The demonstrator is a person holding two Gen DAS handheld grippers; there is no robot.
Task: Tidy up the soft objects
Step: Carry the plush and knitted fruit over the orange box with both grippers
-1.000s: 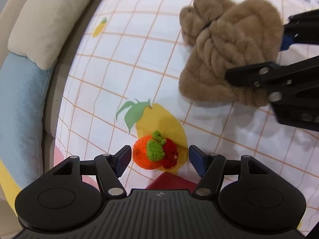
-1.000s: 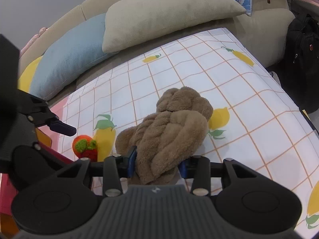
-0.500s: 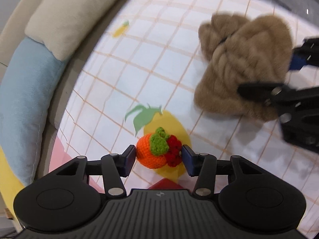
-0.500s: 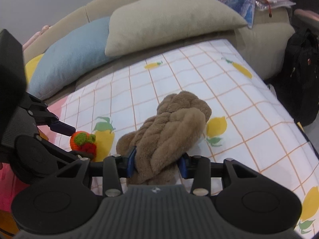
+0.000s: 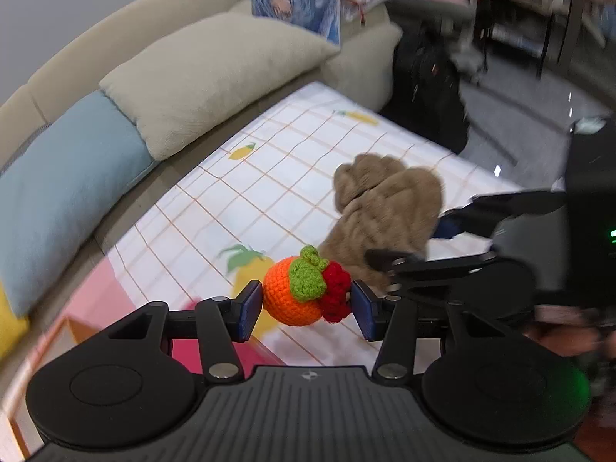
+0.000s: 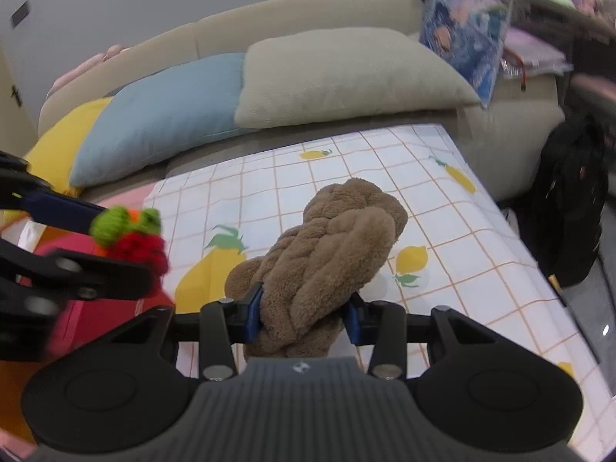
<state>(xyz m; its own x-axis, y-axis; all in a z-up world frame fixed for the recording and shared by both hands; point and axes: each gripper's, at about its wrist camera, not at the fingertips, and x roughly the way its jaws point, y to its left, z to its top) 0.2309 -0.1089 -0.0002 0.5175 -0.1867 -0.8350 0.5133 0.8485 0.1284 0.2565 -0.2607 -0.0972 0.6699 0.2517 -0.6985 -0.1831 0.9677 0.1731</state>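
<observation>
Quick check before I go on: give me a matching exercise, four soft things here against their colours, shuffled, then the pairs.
Things:
1. knotted plush
2. crochet fruit
3. middle cushion
4. cushion nearest the patterned book

Colours:
A. beige
B. orange, green and red
C. brown
D. light blue

Pairs: 1-C, 2-B, 3-D, 4-A

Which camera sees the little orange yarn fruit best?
The left wrist view: the crocheted orange fruit sits whole and sharp, pinched in the left gripper. The right wrist view shows only its blurred green and red top at the left edge.
</observation>
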